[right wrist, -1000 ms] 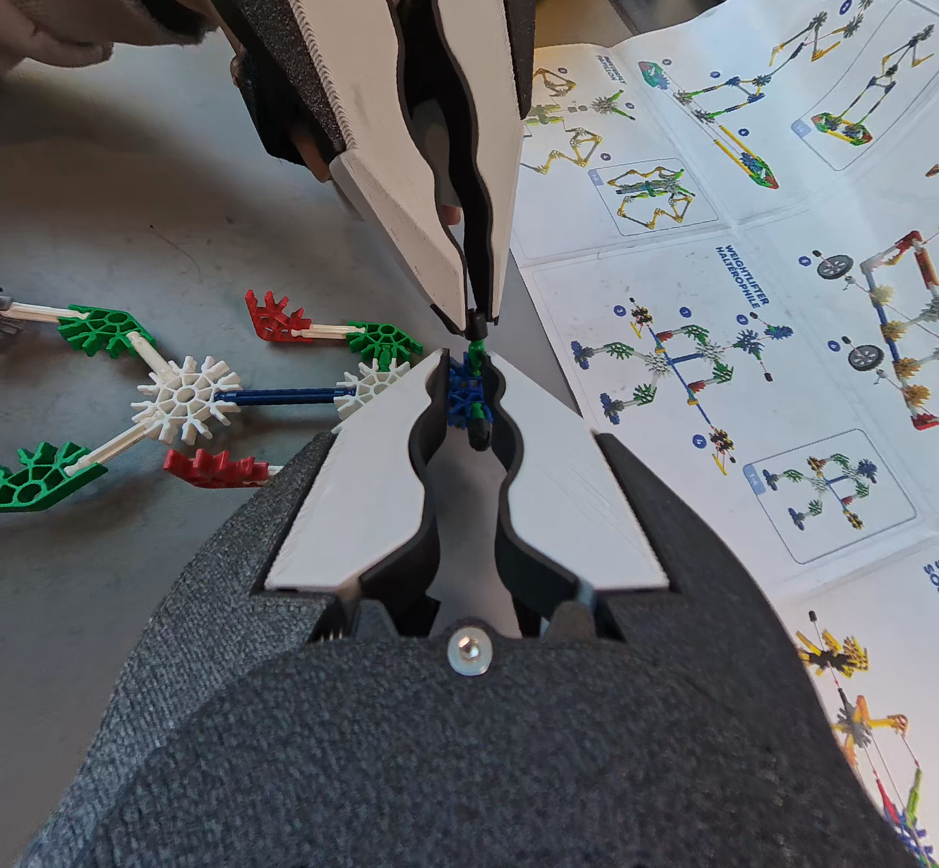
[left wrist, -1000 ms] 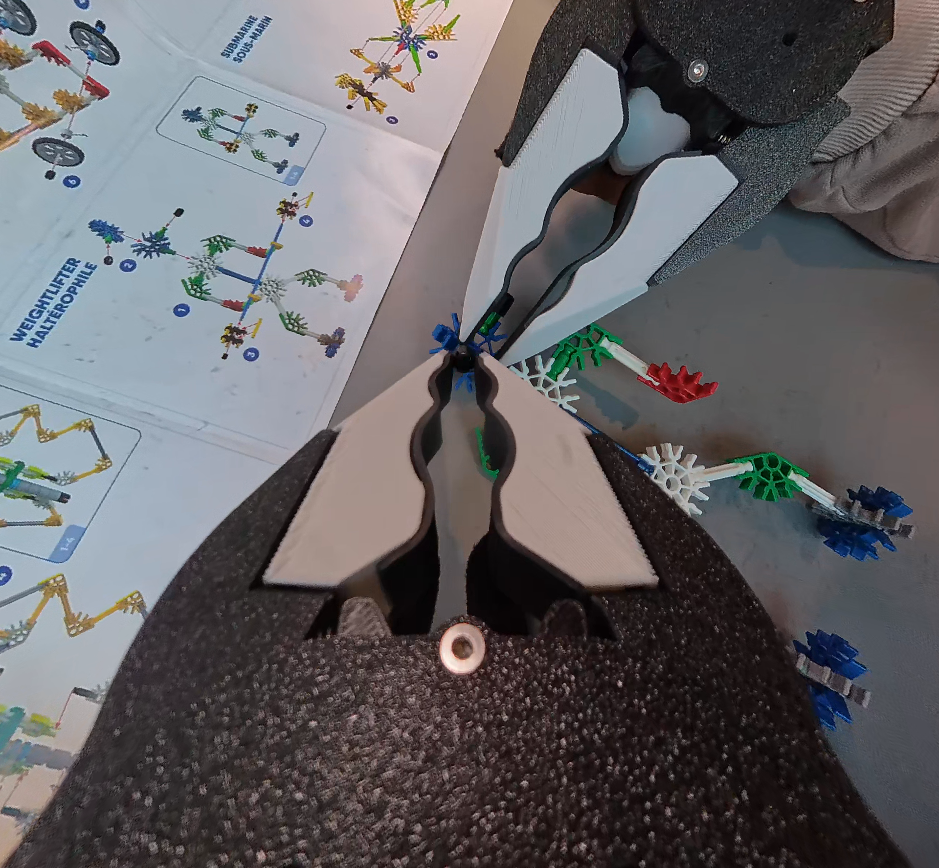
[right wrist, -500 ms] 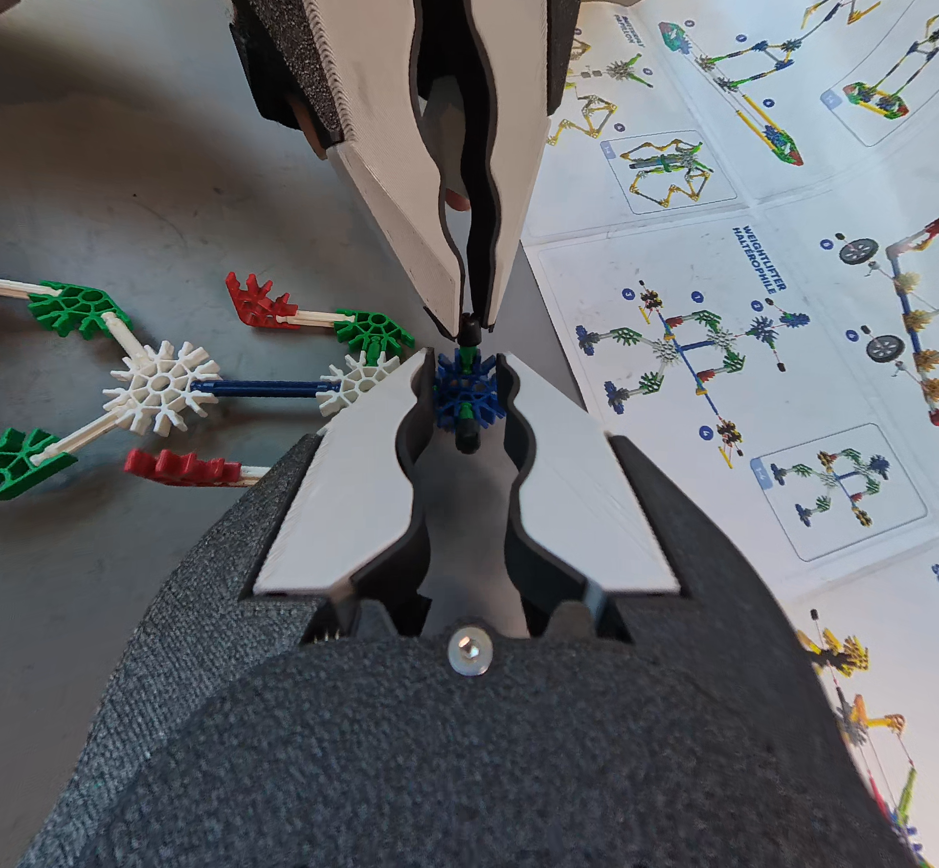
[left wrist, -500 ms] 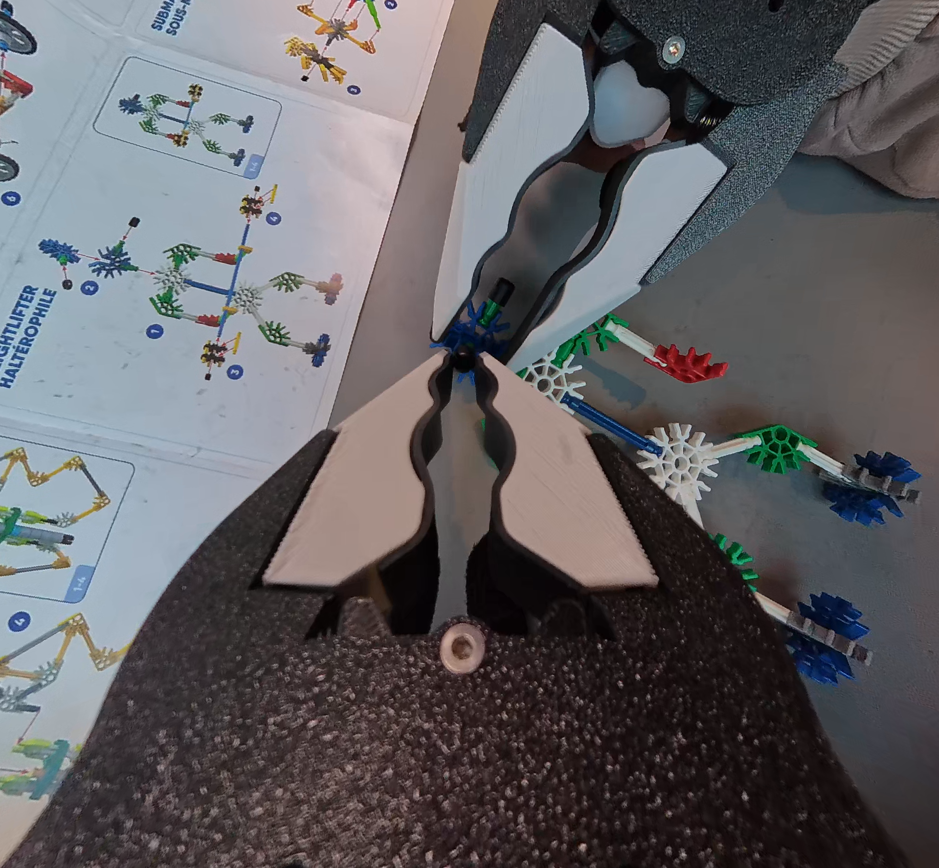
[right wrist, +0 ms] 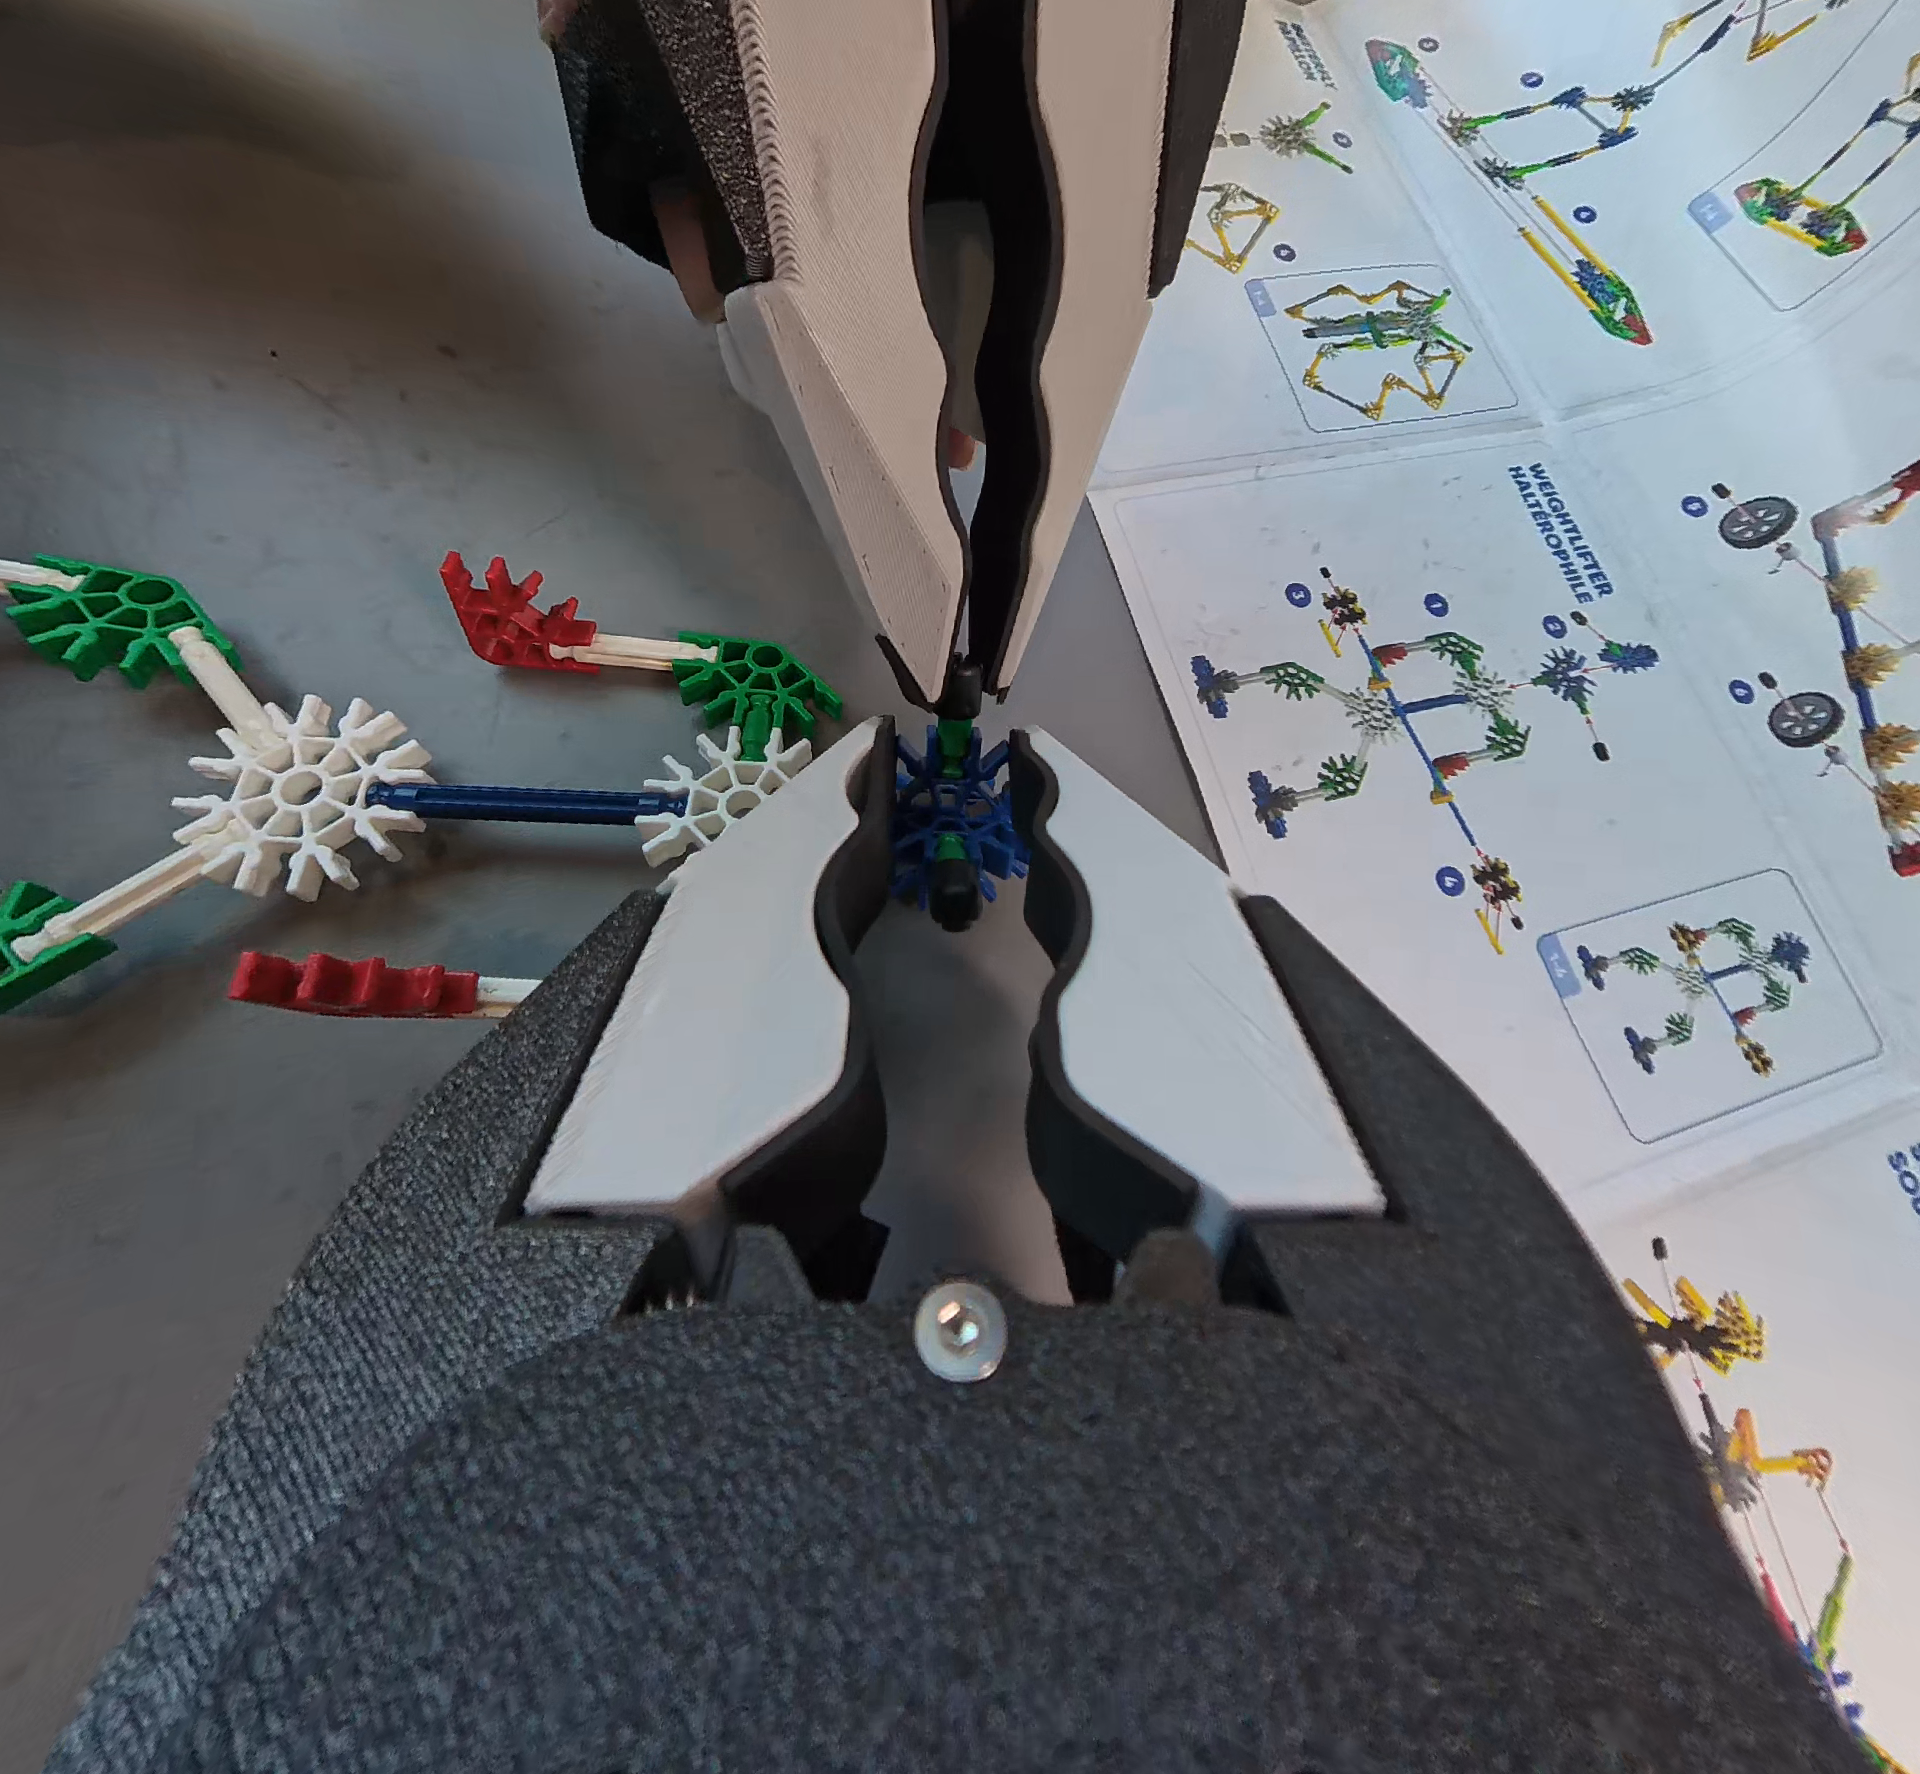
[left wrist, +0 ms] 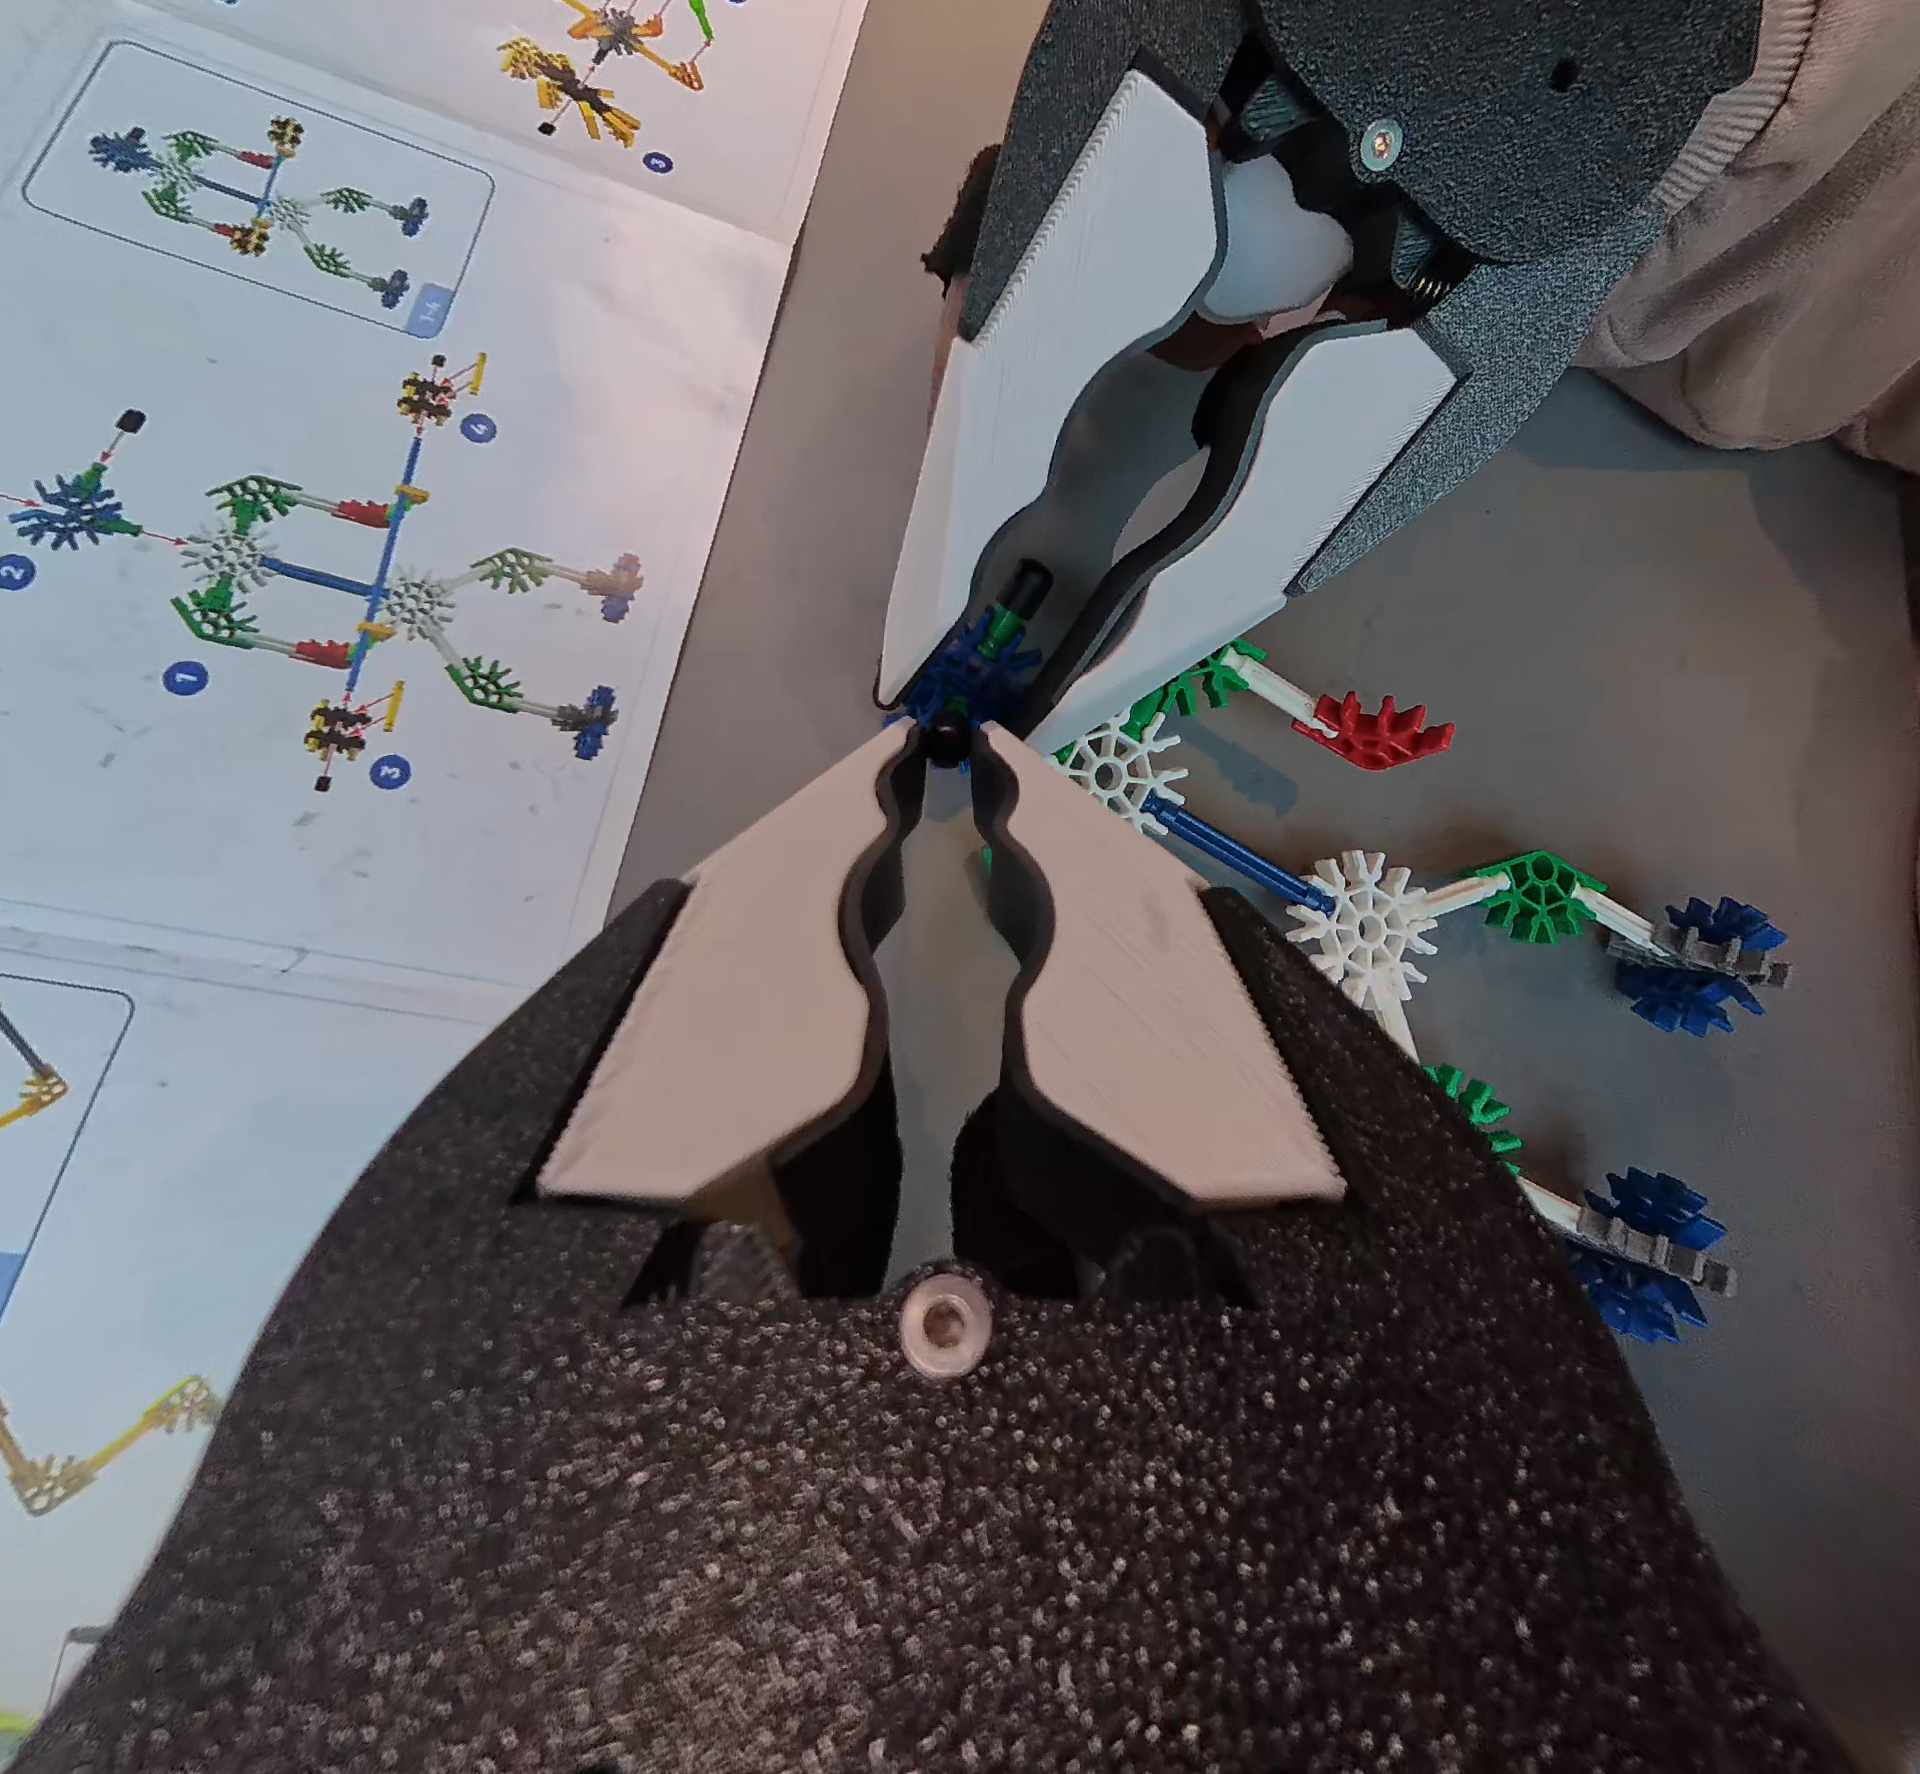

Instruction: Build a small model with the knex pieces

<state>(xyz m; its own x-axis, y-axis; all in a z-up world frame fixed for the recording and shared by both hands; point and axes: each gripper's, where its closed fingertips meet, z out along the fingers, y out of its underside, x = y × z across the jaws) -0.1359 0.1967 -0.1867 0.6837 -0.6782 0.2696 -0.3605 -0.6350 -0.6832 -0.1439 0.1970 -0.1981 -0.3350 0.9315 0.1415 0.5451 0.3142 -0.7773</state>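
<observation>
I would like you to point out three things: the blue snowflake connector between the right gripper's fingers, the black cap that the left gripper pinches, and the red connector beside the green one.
blue snowflake connector (right wrist: 951, 805): right wrist view, on its hub.
black cap (left wrist: 943, 744): left wrist view, on its rounded end.
red connector (right wrist: 509, 612): right wrist view, on its toothed body.

Left gripper (left wrist: 943, 750): white fingers, black wavy pads, speckled black body
Right gripper (right wrist: 951, 768): white fingers, black pads, dark grey textured body
Snowflake connector (right wrist: 954, 815) between right gripper's fingers: blue
Short rod (right wrist: 954, 737) through it: green, black end caps
Toy assembly (right wrist: 301, 789) on table: white snowflake hubs, dark blue rod, white rods, green and red fan connectors; blue and grey ends in left wrist view
Table (right wrist: 312, 322): plain grey
Instruction sheet (left wrist: 364, 425): white, multicoloured model diagrams, blue numbered dots
</observation>
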